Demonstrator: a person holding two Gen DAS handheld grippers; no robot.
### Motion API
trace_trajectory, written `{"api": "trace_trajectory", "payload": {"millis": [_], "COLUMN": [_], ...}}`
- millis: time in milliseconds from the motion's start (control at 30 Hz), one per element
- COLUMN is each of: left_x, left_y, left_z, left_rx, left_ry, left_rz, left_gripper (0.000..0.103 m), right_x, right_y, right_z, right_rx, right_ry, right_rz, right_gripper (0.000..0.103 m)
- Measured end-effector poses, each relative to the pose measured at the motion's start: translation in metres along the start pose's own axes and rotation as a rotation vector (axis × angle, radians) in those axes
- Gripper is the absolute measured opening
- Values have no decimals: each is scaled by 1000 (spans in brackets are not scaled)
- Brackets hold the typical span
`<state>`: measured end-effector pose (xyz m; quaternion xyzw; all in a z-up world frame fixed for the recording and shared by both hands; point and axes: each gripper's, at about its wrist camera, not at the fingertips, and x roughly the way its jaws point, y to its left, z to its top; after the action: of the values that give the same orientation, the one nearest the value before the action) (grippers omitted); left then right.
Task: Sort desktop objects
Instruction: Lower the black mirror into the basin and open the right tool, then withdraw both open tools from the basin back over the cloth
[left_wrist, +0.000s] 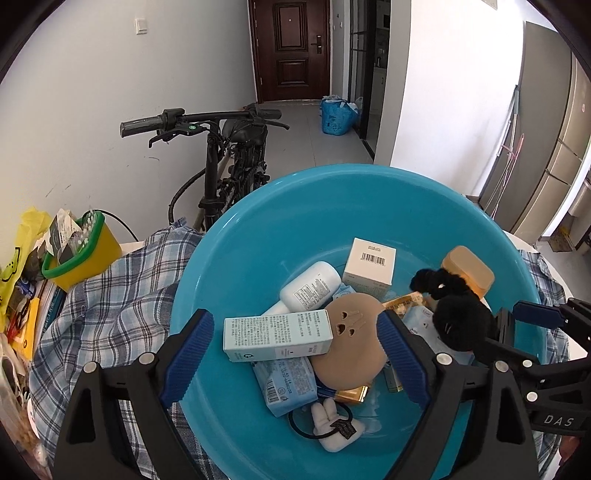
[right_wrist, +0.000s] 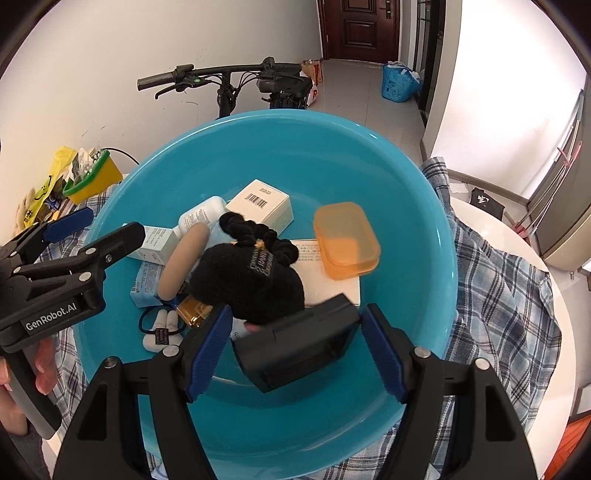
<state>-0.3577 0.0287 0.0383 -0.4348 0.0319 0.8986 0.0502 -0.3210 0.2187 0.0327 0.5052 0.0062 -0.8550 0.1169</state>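
A blue basin holds a pale blue carton, a white bottle, a white barcode box, an orange case, a tan round pad, black fuzzy scrunchies and a white bunny hair tie. My left gripper is open over the carton and pad. My right gripper is open, with a black box lying between its fingers, apparently loose.
The basin sits on a blue plaid cloth on a white table. A yellow tub with a green rim and clutter stand at the left. A bicycle leans against the wall behind.
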Motion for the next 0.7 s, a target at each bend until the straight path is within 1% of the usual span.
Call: {"api": "trace_trajectory", "payload": {"millis": [67, 167, 300, 467, 567, 633, 667, 700], "left_x": [-1, -5, -16, -45, -64, -74, -80, -85], "left_y": [5, 12, 17, 18, 18, 19, 20, 20], "left_z": [-1, -2, -3, -6, -8, -10, -11, -13], "left_rx": [-29, -58, -66, -51, -49, -52, -52, -52], "left_ry": [-4, -36, -97, -247, -336, -393, -421, -455], "left_rz": [-26, -30, -32, -34, -50, -46, -38, -30], "left_gripper": [92, 92, 92, 92, 92, 96, 103, 103], "right_x": [-3, -14, -33, -56, -71, -84, -90, -95], "right_y": [-3, -7, -14, -23, -22, -22, -20, -20], "right_z": [-1, -3, -5, -8, -11, -14, -15, -16], "right_rx": [16, 20, 29, 48, 38, 15, 7, 2], "right_ry": [-16, -84, -191, -322, -415, -484, -511, -539], "right_rz": [7, -15, -61, -105, -145, -170, -179, -185], "right_gripper": [74, 80, 94, 99, 101, 103, 103, 103]}}
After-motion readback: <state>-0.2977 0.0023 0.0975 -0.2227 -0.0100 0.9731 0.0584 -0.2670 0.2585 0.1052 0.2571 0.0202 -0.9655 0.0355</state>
